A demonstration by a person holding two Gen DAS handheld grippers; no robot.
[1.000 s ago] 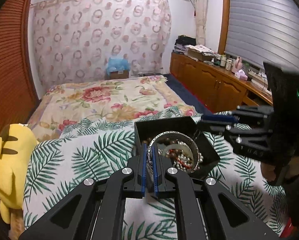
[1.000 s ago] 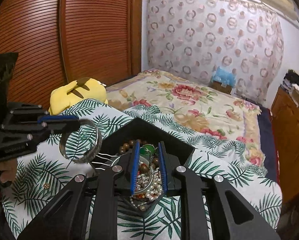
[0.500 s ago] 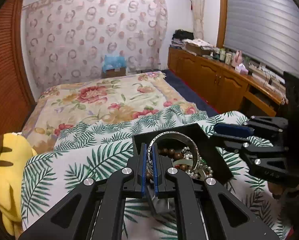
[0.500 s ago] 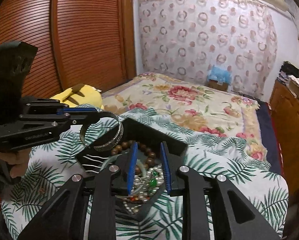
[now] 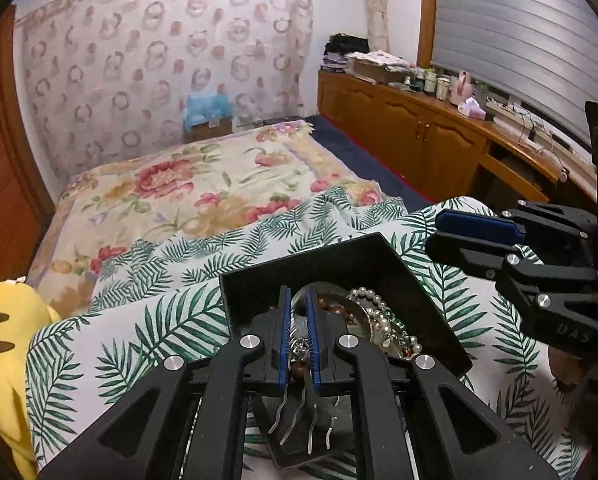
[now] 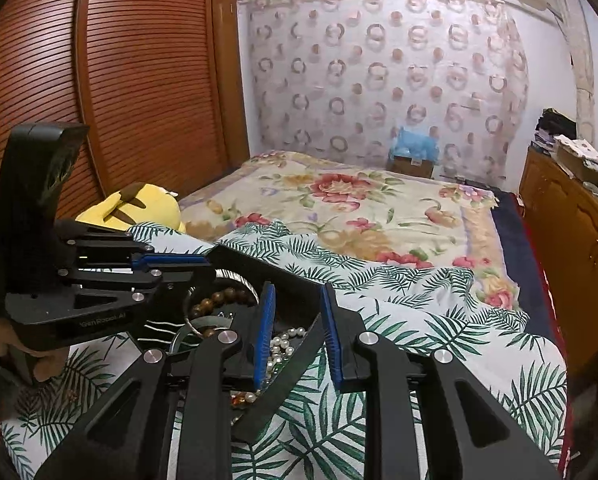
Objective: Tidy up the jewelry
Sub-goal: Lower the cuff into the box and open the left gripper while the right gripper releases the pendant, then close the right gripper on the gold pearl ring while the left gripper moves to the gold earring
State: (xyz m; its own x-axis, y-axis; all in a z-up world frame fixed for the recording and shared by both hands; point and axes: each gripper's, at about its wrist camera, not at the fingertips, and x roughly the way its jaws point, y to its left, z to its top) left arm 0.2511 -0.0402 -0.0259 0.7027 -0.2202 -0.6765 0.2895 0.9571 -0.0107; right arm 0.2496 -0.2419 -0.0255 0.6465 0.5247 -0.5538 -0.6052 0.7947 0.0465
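Observation:
A black jewelry box [image 5: 363, 256] sits on the palm-leaf cloth, filled with pearl strands [image 5: 375, 312], wooden beads [image 6: 215, 300] and other pieces. My left gripper [image 5: 297, 300] is inside the box, its blue pads parted a little around a silver bangle [image 5: 299, 344]. In the right wrist view the left gripper [image 6: 203, 266] reaches into the box [image 6: 283, 384], with the bangle's rim [image 6: 239, 280] beside its tips. My right gripper [image 6: 297, 308] is open and empty over the box's near corner; it also shows at right in the left wrist view [image 5: 439, 232].
A silver hair comb [image 5: 303, 420] lies on the box's near part under my left gripper. A yellow plush toy [image 6: 139, 208] sits at the cloth's left edge. The floral bedspread [image 6: 339, 200] stretches behind. Wooden cabinets [image 5: 419, 140] line the right wall.
My left gripper has lowered the silver bangle from above the box down into it and its pads have parted slightly. My right gripper has opened wider and drawn back toward the box's corner.

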